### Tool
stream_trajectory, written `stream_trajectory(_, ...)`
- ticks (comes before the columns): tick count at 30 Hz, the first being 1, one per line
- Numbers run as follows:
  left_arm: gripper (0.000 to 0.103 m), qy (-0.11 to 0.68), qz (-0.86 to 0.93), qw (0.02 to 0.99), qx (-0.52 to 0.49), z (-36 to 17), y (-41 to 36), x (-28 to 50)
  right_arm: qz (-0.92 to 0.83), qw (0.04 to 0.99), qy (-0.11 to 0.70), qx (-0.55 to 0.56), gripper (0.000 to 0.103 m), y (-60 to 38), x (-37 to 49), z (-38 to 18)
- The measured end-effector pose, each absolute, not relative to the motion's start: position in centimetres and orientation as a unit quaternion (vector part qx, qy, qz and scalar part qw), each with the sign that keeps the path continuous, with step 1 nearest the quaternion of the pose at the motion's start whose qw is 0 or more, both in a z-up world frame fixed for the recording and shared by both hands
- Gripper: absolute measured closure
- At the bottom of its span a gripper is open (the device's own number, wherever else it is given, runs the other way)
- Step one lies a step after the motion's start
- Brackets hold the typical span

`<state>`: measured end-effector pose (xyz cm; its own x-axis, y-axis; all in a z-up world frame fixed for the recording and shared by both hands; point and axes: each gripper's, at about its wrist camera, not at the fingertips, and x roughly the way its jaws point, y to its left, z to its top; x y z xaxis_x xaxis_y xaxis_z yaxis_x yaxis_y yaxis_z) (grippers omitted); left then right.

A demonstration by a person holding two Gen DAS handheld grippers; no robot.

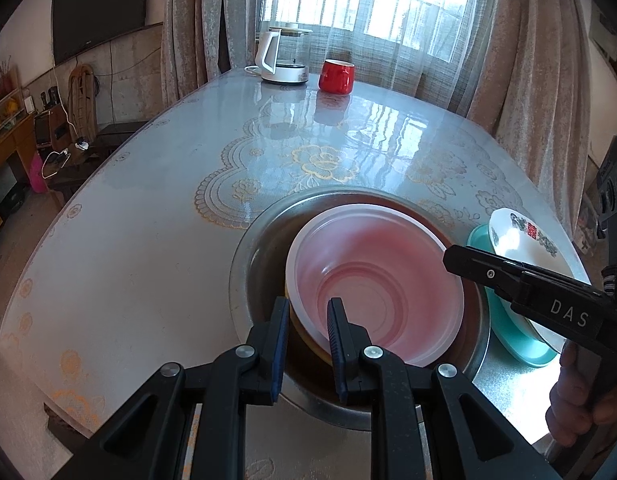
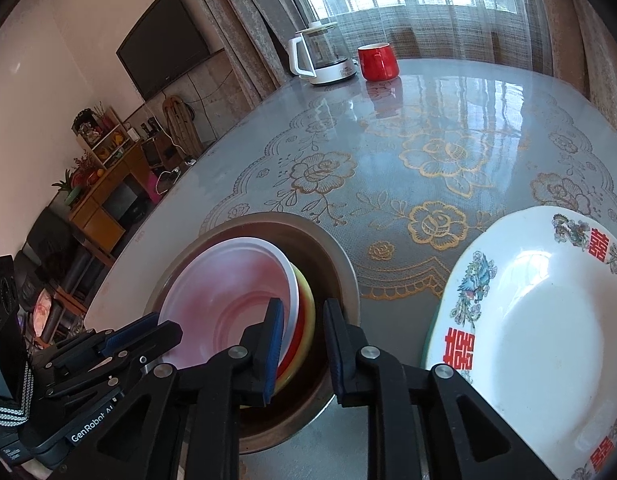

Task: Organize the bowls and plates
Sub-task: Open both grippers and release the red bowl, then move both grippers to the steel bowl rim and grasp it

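Note:
A white bowl with a pink inside (image 1: 380, 280) (image 2: 228, 292) tops a tilted stack with a yellow bowl (image 2: 306, 320) and a red one, all inside a metal basin (image 1: 260, 248) (image 2: 340, 264). My left gripper (image 1: 308, 304) (image 2: 168, 328) is shut on the near-left rim of the stack, one finger outside and one inside. My right gripper (image 2: 300, 304) (image 1: 448, 254) is shut on the opposite rim, with the stacked rims between its fingers. A white plate with red characters (image 2: 548, 320) (image 1: 516, 240) lies to the right on a teal plate (image 1: 508, 332).
A white-handled glass kettle (image 1: 282, 56) (image 2: 320, 56) and a red mug (image 1: 335, 76) (image 2: 376, 62) stand at the table's far edge by the curtained window. The flowered tablecloth lies bare between them and the basin. A person's hand (image 1: 568, 400) holds the right gripper.

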<state>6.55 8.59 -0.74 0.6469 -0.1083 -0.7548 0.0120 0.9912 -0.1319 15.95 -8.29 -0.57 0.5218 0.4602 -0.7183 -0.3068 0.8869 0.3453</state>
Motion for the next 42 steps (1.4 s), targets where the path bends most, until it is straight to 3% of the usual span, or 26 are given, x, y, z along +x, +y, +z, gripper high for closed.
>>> stream_trajectory(42, 0.082, 0.404, 0.016, 0.907, -0.116, -0.3, 14.1, 5.8, 0.201, 0.867, 0.448, 0.081, 0.078, -9.5, 14.8, -1.5)
